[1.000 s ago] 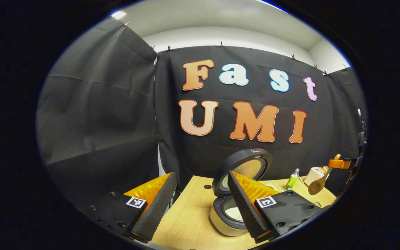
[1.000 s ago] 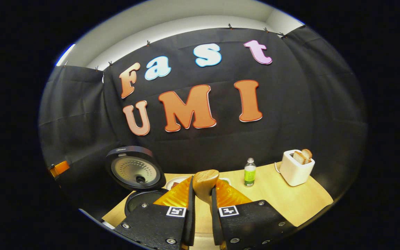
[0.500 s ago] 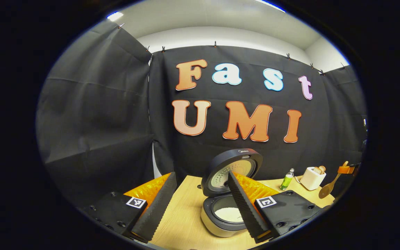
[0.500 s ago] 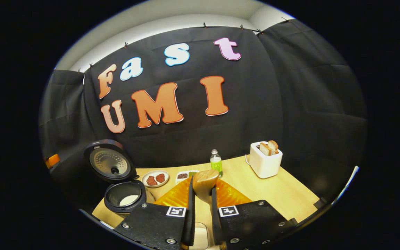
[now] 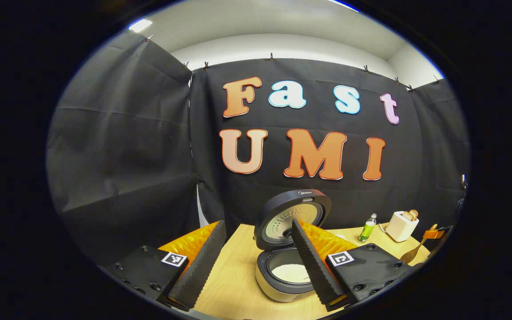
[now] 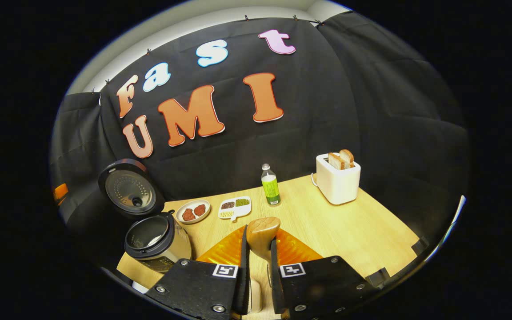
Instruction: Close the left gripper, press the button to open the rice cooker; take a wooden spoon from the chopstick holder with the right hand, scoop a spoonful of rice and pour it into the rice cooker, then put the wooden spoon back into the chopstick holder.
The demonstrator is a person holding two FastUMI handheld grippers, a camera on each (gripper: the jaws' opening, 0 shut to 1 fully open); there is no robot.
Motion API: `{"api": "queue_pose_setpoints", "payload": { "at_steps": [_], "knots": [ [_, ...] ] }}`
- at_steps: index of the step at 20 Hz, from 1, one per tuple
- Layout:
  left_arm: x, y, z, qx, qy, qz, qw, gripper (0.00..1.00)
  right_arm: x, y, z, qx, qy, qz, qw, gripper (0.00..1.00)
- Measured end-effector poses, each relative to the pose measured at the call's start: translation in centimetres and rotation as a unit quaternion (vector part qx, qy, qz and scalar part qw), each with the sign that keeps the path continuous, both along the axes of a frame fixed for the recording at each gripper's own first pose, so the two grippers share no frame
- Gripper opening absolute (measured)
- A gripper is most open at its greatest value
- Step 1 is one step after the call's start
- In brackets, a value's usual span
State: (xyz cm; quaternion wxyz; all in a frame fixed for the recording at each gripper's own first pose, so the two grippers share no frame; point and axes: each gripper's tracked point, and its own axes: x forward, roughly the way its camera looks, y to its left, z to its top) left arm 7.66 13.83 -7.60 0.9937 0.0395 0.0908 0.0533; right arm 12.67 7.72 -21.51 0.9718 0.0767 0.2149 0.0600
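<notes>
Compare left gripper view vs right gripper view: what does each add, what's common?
Left gripper view: the left hand-held gripper, open, and at far right the bowl of the wooden spoon, hanging from the right hand-held gripper.
Right gripper view: a plate of red pieces, a divided dish, and the spoon's handle end clamped close up.
Both: the open rice cooker, green bottle, toaster and table.

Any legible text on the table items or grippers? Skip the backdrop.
No text can be quoted.
rice cooker lid: small mark on the top rim, too small to read.
bottle: label too blurred to read.
left gripper, right gripper: patterned square tags, no words.
</notes>
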Motion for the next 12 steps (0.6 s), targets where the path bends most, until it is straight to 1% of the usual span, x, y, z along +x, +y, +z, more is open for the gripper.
{"api": "queue_pose_setpoints", "payload": {
  "at_steps": [1, 2, 3, 7, 8, 10, 12],
  "knots": [
    [-0.2, 0.0, 0.1, 0.002, 0.001, 0.003, 1.0, 0.97, 0.3, 0.0, -0.8, 0.0, 0.006, 0.003, 1.0, 0.2],
    [-0.4, 0.0, 0.0, 0.005, 0.002, 0.005, 1.0, 0.97, 0.3, 0.0, -1.7, -0.001, 0.011, 0.006, 1.0, 0.15],
    [-0.6, 0.0, -0.1, 0.007, 0.003, 0.008, 1.0, 0.97, 0.5, -0.1, -2.6, 0.0, 0.018, 0.008, 1.0, 0.2],
    [-1.4, 0.1, -0.4, 0.013, 0.01, 0.016, 1.0, 0.97, 1.1, -0.5, -5.8, 0.005, 0.042, 0.01, 0.999, 0.2],
    [-1.6, 0.1, -0.5, 0.014, 0.012, 0.018, 1.0, 0.97, 1.1, -0.8, -6.7, 0.0, 0.05, 0.01, 0.999, 0.22],
    [-1.8, 0.2, -0.5, 0.015, 0.011, 0.023, 1.0, 0.97, 1.2, -1.2, -7.7, -0.001, 0.059, 0.008, 0.998, 0.22],
    [-2.0, 0.3, -0.5, 0.014, 0.012, 0.027, 0.999, 0.97, 1.1, -1.4, -8.1, 0.02, 0.065, 0.004, 0.998, 0.23]
  ]
}}
